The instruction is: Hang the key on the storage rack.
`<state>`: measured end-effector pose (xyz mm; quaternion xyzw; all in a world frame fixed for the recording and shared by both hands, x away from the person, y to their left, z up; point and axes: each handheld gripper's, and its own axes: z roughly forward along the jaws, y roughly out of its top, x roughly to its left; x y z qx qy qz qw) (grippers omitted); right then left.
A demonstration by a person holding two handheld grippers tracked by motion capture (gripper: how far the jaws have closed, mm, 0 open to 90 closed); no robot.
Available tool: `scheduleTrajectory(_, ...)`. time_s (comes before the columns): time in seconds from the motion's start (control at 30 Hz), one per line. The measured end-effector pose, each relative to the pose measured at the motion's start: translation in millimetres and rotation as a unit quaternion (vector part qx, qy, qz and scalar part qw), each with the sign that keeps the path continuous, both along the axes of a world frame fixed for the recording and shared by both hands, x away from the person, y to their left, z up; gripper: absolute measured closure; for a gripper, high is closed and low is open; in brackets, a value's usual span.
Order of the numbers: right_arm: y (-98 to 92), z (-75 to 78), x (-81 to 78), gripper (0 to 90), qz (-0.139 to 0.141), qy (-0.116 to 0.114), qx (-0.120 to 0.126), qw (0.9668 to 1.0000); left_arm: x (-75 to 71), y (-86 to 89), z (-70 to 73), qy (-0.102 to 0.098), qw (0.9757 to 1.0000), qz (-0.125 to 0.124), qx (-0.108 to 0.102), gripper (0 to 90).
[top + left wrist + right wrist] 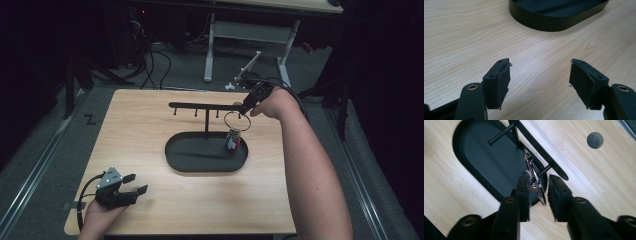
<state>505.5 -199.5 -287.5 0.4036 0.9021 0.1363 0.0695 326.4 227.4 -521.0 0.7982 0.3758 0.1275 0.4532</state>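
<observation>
High view: the right gripper (246,106) is at the rack's (200,106) right end, where the ring (237,121) hangs from a peg, its charm (233,140) dangling over the tray (176,159). The left gripper (131,189) rests near the tray, jaws apart and empty.

Left gripper view: both pads (501,82) stand wide over bare table (456,40).

Right gripper view: the jaws flank the ring (534,178) with gaps either side, so it looks released. Withdraw straight back, touching nothing, so the ring stays on the peg (544,171).
</observation>
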Motion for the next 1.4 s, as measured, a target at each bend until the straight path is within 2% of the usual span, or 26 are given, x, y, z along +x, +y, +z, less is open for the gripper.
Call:
scheduleTrajectory(0.03,0.0,0.0,0.0,67.0,0.000,0.000,0.000,1.0000,0.0,0.0,0.0,0.000,1.0000,0.000,0.000,33.4)
scheduleTrajectory(0.07,-4.2,-3.4,-4.1,58.8,-0.023,-0.004,0.003,0.9997,-0.1,-0.8,0.1,-0.001,1.0000,-0.001,0.002,33.4)
scheduleTrajectory(0.13,-5.5,-5.2,-5.8,56.3,-0.029,-0.005,0.006,0.9996,-0.1,-1.1,0.6,0.000,1.0000,-0.001,0.002,33.4)
scheduleTrajectory(0.17,-8.5,-11.1,-11.8,48.2,-0.033,-0.010,0.010,0.9994,-0.2,-1.8,0.4,-0.001,1.0000,-0.001,0.001,33.4)
scheduleTrajectory(0.23,-10.5,-15.4,-17.3,40.7,-0.038,-0.017,0.012,0.9990,-0.1,-2.3,0.0,-0.002,1.0000,-0.001,0.002,33.4)
scheduleTrajectory(0.27,-10.5,-15.4,-17.3,40.7,-0.038,-0.017,0.012,0.9990,0.1,-2.4,-0.1,-0.001,1.0000,-0.002,0.004,33.4)
scheduleTrajectory(0.4,-18.4,-26.6,-33.6,28.3,-0.035,-0.048,0.024,0.9979,0.6,-3.0,-0.6,0.001,1.0000,-0.002,0.004,33.4)
scheduleTrajectory(0.47,-25.7,-36.0,-46.5,23.8,-0.052,-0.070,0.040,0.9954,1.0,-4.0,-1.4,0.001,1.0000,-0.003,0.007,33.4)
scheduleTrajectory(0.6,-32.8,-47.8,-57.6,21.5,-0.067,-0.090,0.050,0.9924,0.9,-4.8,-1.0,0.000,1.0000,-0.003,0.007,33.4)
scheduleTrajectory(0.63,-35.0,-52.6,-62.6,21.7,-0.070,-0.100,0.054,0.9911,0.6,-5.5,-1.2,0.000,0.9999,-0.004,0.010,33.4)
scheduleTrajectory(0.7,-42.0,-71.4,-79.2,22.0,-0.076,-0.134,0.066,0.9858,1.4,-7.0,-1.8,-0.001,0.9999,-0.008,0.010,33.3)
scheduleTrajectory(0.77,-43.0,-76.5,-83.4,22.2,-0.078,-0.143,0.067,0.9844,2.0,-7.4,-1.6,-0.001,0.9999,-0.009,0.010,33.3)
scheduleTrajectory(0.8,-44.5,-86.0,-90.5,22.2,-0.078,-0.161,0.067,0.9817,2.1,-8.0,-1.8,-0.002,0.9999,-0.010,0.009,33.3)
scheduleTrajectory(0.83,-46.3,-101.7,-102.5,21.6,-0.083,-0.184,0.067,0.9772,2.0,-9.5,-2.3,-0.003,0.9998,-0.013,0.013,33.2)
scheduleTrajectory(0.9,-48.0,-118.0,-114.0,21.3,-0.089,-0.201,0.078,0.9725,2.0,-12.0,-2.8,-0.005,0.9997,-0.017,0.020,33.0)
scheduleTrajectory(0.97,-48.6,-124.0,-117.8,21.2,-0.092,-0.204,0.083,0.9712,2.0,-12.7,-2.7,-0.006,0.9996,-0.018,0.023,33.0)
scheduleTrajectory(1.0,-50.4,-140.5,-128.5,19.2,-0.099,-0.208,0.100,0.9680,1.4,-14.2,-3.0,-0.007,0.9995,-0.020,0.024,33.0)
scheduleTrajectory(1.07,-51.0,-145.6,-131.7,19.0,-0.102,-0.212,0.105,0.9664,1.1,-15.0,-3.1,-0.008,0.9994,-0.021,0.026,33.0)
scheduleTrajectory(1.1,-52.6,-158.7,-141.3,18.9,-0.104,-0.226,0.112,0.9620,0.8,-16.4,-3.7,-0.007,0.9993,-0.023,0.028,32.9)
scheduleTrajectory(1.13,-52.6,-158.7,-141.3,18.9,-0.104,-0.226,0.112,0.9620,0.8,-16.4,-3.7,-0.007,0.9993,-0.023,0.028,32.8)
scheduleTrajectory(1.17,-52.8,-168.8,-149.8,18.7,-0.107,-0.232,0.120,0.9593,0.8,-17.2,-4.1,-0.009,0.9991,-0.024,0.033,32.8)
scheduleTrajectory(1.2,-52.8,-168.8,-149.8,18.7,-0.107,-0.232,0.120,0.9593,0.8,-17.2,-4.1,-0.009,0.9991,-0.024,0.033,32.8)
scheduleTrajectory(1.23,-53.3,-178.0,-158.3,18.5,-0.111,-0.241,0.130,0.9553,0.6,-18.2,-4.5,-0.009,0.9990,-0.027,0.035,32.8)
scheduleTrajectory(1.27,-53.3,-178.0,-158.3,18.5,-0.111,-0.241,0.130,0.9553,0.6,-18.2,-4.5,-0.009,0.9990,-0.027,0.035,32.7)
scheduleTrajectory(1.3,-54.4,-187.3,-165.3,18.0,-0.114,-0.246,0.139,0.9524,0.5,-19.0,-4.7,-0.008,0.9989,-0.029,0.036,32.7)
scheduleTrajectory(1.4,-54.9,-195.6,-171.2,18.0,-0.121,-0.252,0.142,0.9496,0.7,-19.4,-4.8,-0.009,0.9988,-0.031,0.036,32.6)
